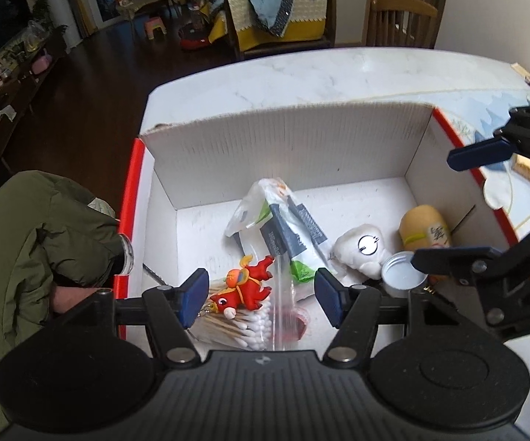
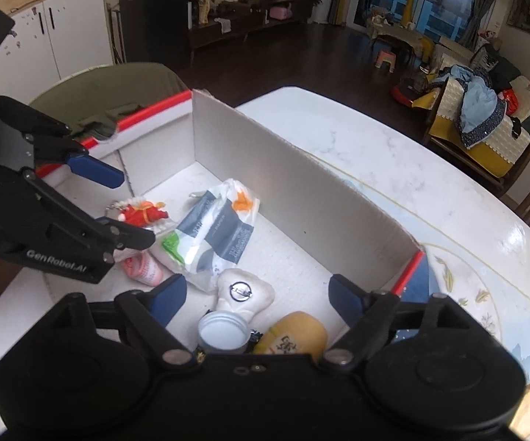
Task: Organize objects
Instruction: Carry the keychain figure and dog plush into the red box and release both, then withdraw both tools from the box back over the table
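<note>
The white cardboard box [image 1: 294, 147] (red-edged) stands on the marble table [image 1: 301, 77]. Inside lie a plastic packet [image 1: 283, 228], a white plush [image 1: 360, 253], and a red toy figure [image 1: 246, 286]. The left gripper [image 1: 261, 297] and right gripper [image 2: 257, 301] are open and hold nothing.

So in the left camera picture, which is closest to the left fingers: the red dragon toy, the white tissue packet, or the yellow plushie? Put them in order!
1. The red dragon toy, right between the left gripper's open fingers.
2. The white tissue packet, just past it in the middle of the box.
3. The yellow plushie, off in the box's right corner.
</note>
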`<state>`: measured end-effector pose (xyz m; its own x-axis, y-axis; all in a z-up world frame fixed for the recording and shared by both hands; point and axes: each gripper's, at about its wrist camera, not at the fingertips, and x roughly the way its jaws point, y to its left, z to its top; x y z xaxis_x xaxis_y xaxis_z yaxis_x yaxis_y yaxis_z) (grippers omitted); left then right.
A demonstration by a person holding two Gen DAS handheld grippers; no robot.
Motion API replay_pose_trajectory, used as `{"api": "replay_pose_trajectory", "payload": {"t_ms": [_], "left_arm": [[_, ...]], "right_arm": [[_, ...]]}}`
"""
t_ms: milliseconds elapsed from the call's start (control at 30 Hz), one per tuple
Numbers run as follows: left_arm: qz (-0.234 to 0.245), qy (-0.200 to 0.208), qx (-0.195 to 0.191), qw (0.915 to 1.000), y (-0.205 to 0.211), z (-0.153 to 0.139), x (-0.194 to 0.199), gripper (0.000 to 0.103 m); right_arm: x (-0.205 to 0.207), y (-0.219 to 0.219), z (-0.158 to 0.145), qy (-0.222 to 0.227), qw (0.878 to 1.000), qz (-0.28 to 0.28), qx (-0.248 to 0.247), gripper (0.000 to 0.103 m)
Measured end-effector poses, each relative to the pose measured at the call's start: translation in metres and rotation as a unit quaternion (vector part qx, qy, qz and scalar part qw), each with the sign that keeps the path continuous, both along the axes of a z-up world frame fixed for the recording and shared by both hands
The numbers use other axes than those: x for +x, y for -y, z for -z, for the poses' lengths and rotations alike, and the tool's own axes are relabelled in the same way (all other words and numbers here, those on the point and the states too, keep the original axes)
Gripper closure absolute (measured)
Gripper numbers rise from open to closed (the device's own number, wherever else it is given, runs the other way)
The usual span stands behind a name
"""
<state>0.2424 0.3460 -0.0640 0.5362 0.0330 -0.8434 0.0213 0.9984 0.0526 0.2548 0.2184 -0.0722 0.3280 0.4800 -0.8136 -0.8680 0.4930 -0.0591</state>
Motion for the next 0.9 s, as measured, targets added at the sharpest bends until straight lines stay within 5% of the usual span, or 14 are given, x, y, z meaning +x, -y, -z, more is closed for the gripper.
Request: {"api": "replay_pose_trajectory", "payload": {"t_ms": [900], "left_arm": [[-0.022,0.081,-0.054,0.9950,0.115,-0.060,-0.046,0.022]], "right_arm": [[-0.012,0.153,-0.056,-0.007,0.997,0.015,0.079,0.000]]}}
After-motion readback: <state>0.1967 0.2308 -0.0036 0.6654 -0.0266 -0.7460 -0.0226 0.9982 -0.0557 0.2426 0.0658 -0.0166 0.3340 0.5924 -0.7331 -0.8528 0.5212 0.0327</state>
